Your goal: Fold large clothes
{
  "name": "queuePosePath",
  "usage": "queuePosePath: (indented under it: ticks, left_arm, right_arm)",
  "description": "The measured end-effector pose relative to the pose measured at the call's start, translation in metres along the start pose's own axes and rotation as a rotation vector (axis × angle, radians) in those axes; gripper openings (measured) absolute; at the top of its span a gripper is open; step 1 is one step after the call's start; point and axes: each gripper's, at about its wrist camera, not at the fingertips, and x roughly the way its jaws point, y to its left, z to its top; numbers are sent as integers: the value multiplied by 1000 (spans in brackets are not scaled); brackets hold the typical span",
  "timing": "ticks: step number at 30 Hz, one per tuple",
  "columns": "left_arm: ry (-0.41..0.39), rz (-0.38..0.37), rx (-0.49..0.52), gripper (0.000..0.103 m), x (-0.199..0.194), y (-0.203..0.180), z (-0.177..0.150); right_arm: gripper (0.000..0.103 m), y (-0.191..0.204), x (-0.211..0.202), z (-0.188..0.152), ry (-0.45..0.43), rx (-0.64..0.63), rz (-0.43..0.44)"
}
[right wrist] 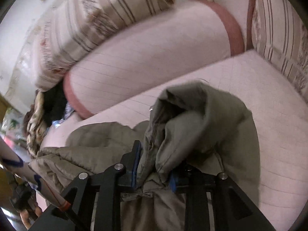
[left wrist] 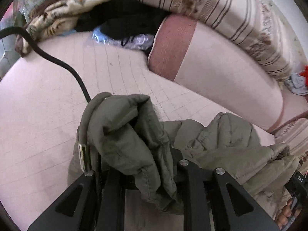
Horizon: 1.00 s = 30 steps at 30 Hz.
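Jacket (left wrist: 123,130) fabric, olive and quilted, fills the lower centre of the left wrist view, bunched between the left gripper's (left wrist: 134,165) jaws, which clench it; the rest trails to the lower right over the pink mattress (left wrist: 48,100). A bolster (left wrist: 211,73) lies upper right.

From the right wrist, the right gripper (right wrist: 154,169) grasps another jacket (right wrist: 192,119) fold at lower centre, though blur hides how tightly the blue pads (right wrist: 137,159) press.

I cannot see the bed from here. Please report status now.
Left gripper and right gripper each hold a bunch of the olive jacket. Jacket above pink bed, not folded. Black cable near left side.
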Motion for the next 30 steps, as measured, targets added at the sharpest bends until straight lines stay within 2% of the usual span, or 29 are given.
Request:
queuePosePath:
  ticks: [5,11,12,14,15,17,19,22,26,30]
  left_arm:
    - [-14,22,27,20,37,-10,5]
    - [22,21,24,22,44,-14,15]
    - [25,1,9,25,37,-12,17]
    - [-2,-65,-38,32,13,-4,18]
    - [-15,-91,-59,36,1,0,18]
    - [-45,-126,-78,44,-25,5,16]
    - [-95,-140,-77,66,-49,6,13]
    - [-210,-113,-42,80,-90,1,13]
    - [-243,-98,-4,81,-128,-6,17]
    - [-265,-72,16,81,-161,-1,-3]
  right_arm:
    - [34,-17,62,7,19,55,2]
    - [36,-23,81,8,11,92,11]
    - [39,-23,78,9,14,87,8]
    - [51,-16,71,11,13,89,23]
    - [60,-17,61,12,-4,106,51]
    - [69,-20,39,12,-56,135,81]
    - [85,-17,14,13,-115,130,84]
    - [86,-6,-25,13,-202,78,57]
    - [86,24,-66,1,-239,-25,13]
    - [86,68,-74,-29,-180,-174,0]
